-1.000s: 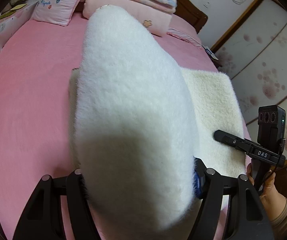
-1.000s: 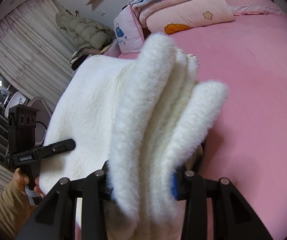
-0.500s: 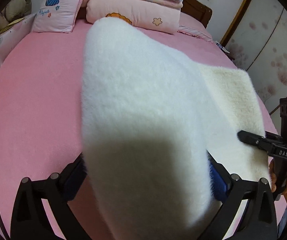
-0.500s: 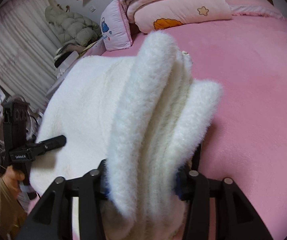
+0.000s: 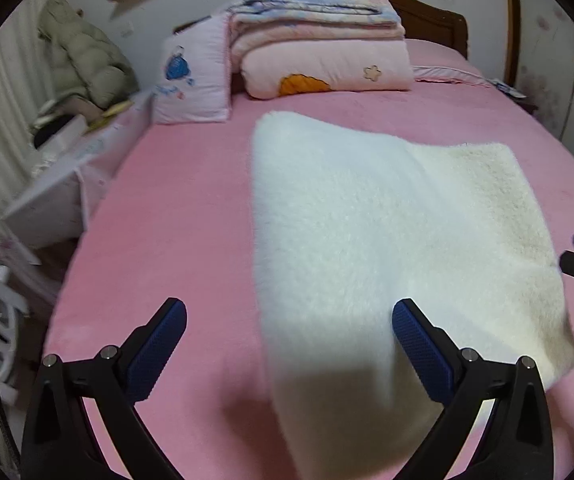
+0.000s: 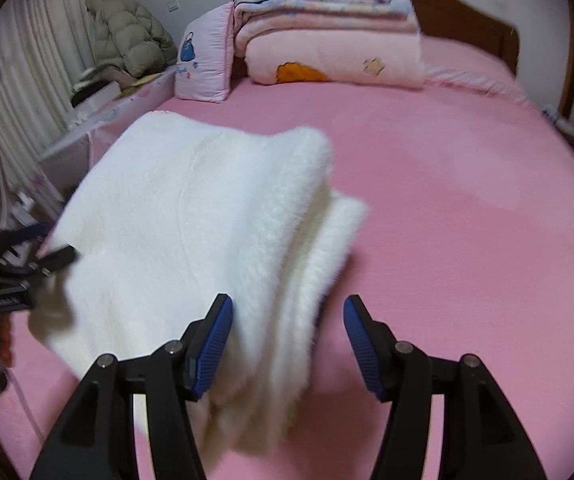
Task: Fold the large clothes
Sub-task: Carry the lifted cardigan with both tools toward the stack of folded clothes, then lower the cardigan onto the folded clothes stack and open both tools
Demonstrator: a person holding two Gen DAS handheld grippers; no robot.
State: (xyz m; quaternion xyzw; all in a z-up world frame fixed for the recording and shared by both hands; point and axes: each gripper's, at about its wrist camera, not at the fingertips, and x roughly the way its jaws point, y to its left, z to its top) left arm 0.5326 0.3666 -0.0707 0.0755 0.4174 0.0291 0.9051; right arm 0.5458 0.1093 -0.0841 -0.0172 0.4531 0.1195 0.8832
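The folded white fleece garment (image 5: 387, 248) lay on the pink bed (image 5: 175, 208), its long axis running from the grippers toward the stacked quilts (image 5: 319, 40). The left gripper (image 5: 289, 344) and the right gripper (image 6: 289, 344) were both open, holding nothing.

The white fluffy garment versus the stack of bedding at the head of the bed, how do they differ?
The white garment is plain, fluffy pile; the stacked bedding is smooth, with pink and patterned layers. The garment lies low near the front of the pink bed, between the open left gripper and right gripper; the bedding is piled high by the headboard. Both are folded and rest on the bed.
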